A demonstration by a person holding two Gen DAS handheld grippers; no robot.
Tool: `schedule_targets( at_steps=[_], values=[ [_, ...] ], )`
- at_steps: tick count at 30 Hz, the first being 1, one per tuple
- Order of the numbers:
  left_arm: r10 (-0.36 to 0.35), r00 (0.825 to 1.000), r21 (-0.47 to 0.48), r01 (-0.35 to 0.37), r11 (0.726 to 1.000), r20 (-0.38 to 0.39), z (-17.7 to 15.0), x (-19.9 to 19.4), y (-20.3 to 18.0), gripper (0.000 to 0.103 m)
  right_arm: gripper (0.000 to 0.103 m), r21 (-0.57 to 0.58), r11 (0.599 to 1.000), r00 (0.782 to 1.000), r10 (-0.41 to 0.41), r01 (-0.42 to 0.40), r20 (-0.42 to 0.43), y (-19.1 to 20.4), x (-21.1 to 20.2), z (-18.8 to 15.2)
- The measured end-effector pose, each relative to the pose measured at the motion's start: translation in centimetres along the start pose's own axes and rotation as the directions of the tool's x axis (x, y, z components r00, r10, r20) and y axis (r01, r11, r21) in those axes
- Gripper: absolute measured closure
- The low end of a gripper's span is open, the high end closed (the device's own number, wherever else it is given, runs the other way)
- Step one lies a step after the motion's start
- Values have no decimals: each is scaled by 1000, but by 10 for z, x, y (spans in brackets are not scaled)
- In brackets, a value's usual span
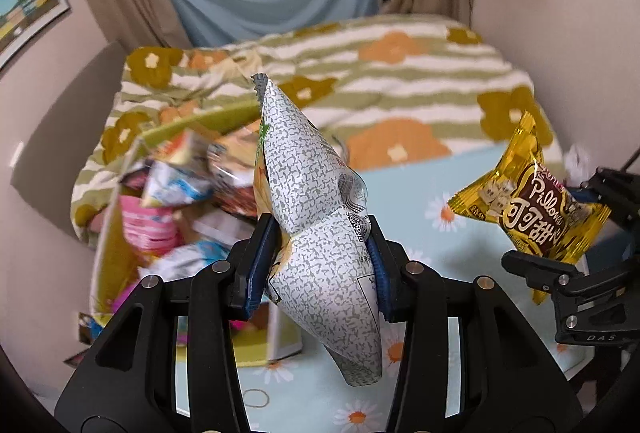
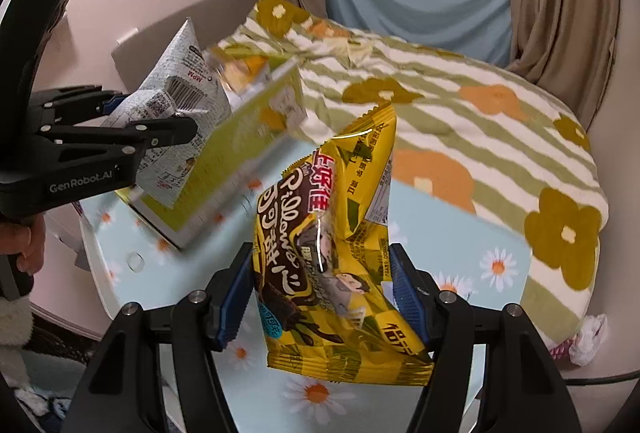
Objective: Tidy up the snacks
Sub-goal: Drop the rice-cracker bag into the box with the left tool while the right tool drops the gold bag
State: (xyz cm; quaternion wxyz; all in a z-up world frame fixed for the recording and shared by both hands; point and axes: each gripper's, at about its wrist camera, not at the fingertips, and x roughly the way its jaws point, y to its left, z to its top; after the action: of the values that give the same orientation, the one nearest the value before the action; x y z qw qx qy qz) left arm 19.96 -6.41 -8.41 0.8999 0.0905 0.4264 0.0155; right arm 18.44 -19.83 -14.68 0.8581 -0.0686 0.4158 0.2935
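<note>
My left gripper (image 1: 322, 265) is shut on a white-and-grey crackle-pattern snack bag (image 1: 316, 217) and holds it in the air just right of a yellow-green cardboard box (image 1: 108, 233) full of snack packets. My right gripper (image 2: 322, 293) is shut on a yellow "Pillows" chocolate snack bag (image 2: 332, 273) and holds it above the table. In the left wrist view the yellow bag (image 1: 532, 209) and right gripper (image 1: 568, 269) are at the far right. In the right wrist view the left gripper (image 2: 160, 113) with the white bag (image 2: 180, 93) hangs at the left by the box (image 2: 236, 157).
The box stands on a table with a light-blue daisy cloth (image 1: 424, 233). Behind it is a bed with a green-striped flower blanket (image 2: 460, 113). A crumpled wrapper (image 2: 588, 341) lies at the right. A person's hand (image 2: 24, 245) grips the left gripper's handle. Curtains and a blue sheet hang behind.
</note>
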Motion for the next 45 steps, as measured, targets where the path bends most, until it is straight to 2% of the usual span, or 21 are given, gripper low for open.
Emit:
schedule_targets(
  at_steps=[5, 11, 16, 21, 24, 28, 29, 31, 32, 34, 37, 43, 45],
  values=[
    [9, 998, -58, -5, 998, 66, 7, -27, 51, 61, 42, -26, 1000, 998, 0, 2, 59, 28, -17, 37],
    [64, 996, -104, -57, 993, 68, 9, -34, 122, 61, 42, -15, 1000, 996, 28, -27, 81, 70, -7, 81],
    [111, 994, -110, -108, 988, 21, -2, -20, 178, 61, 42, 6, 998, 994, 67, -67, 87, 107, 15, 108],
    [133, 988, -91, -140, 986, -79, -24, 19, 225, 61, 42, 26, 995, 992, 94, -96, 79, 145, 44, 126],
    [137, 983, -39, -143, 989, -123, -36, 40, 236, 61, 42, 55, 993, 993, 97, -101, 68, 158, 60, 131],
    [137, 981, 46, -132, 990, -138, -41, 55, 226, 60, 42, 104, 990, 994, 88, -94, 62, 166, 73, 132],
    [135, 980, 62, -127, 990, -145, -41, 58, 222, 58, 42, 126, 988, 995, 83, -90, 59, 166, 76, 131],
    [96, 985, 82, -85, 993, -145, -43, 62, 215, 35, 42, 153, 985, 996, 75, -83, 56, 163, 81, 130],
    [76, 989, 84, -66, 994, -124, -46, 61, 212, 0, 42, 164, 983, 996, 70, -78, 52, 162, 83, 130],
    [47, 996, 82, -41, 996, -75, -52, 52, 210, 0, 42, 173, 983, 998, 54, -61, 45, 161, 84, 129],
    [26, 998, 75, -23, 997, -51, -57, 42, 213, 0, 42, 164, 986, 999, 27, -32, 32, 160, 85, 126],
    [-35, 999, -34, 34, 999, -35, -62, 26, 237, 0, 42, 169, 985, 999, 23, -26, 24, 161, 84, 125],
    [-32, 999, -46, 31, 998, -27, -63, 22, 242, 0, 42, 162, 986, 999, 25, -29, 27, 164, 82, 129]
  ],
)
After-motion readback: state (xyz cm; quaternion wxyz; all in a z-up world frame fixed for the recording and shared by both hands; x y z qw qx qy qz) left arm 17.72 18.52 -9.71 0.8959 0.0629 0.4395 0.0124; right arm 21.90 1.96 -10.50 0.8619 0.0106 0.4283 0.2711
